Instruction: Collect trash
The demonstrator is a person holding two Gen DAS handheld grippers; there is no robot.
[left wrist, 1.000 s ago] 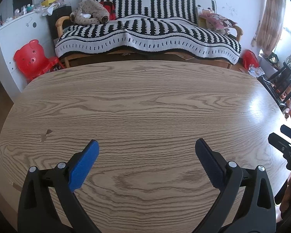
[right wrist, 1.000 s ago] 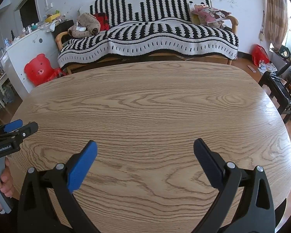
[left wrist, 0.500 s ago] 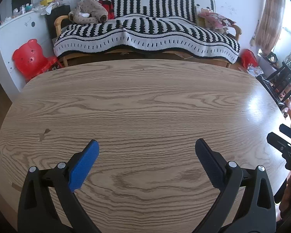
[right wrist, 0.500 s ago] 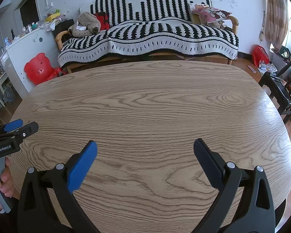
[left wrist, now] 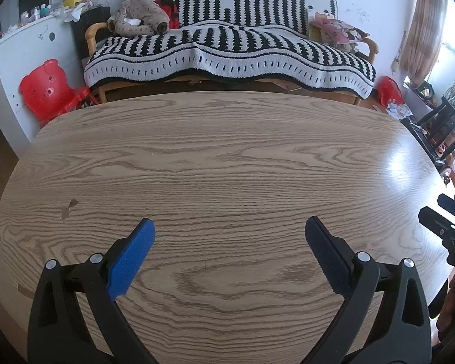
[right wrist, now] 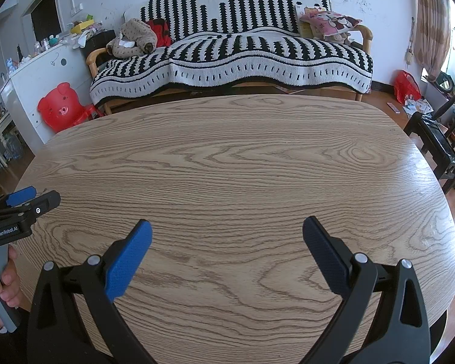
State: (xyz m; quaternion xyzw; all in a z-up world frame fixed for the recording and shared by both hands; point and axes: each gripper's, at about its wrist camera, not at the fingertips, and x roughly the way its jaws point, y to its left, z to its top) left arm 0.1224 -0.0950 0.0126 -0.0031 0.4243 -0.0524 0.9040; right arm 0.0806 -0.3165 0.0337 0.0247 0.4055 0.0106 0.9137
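My left gripper [left wrist: 229,227] is open and empty, held low over the near part of a wooden table [left wrist: 215,157]. My right gripper [right wrist: 227,227] is open and empty over the same table [right wrist: 227,157]. I see no loose trash on the tabletop, only a small brown mark [left wrist: 68,207] near the left edge. The right gripper shows at the right edge of the left wrist view [left wrist: 449,221]. The left gripper shows at the left edge of the right wrist view [right wrist: 24,203].
Behind the table stands a sofa with a black-and-white striped cover [left wrist: 227,48]. A red bear-shaped child's chair [left wrist: 49,89] is at the left, by a white cabinet [right wrist: 36,75]. A red bag [right wrist: 406,86] and a black chair [right wrist: 436,139] are at the right.
The left wrist view has shifted slightly, so the sofa and table sit a little lower in frame. Both grippers stay open and empty.
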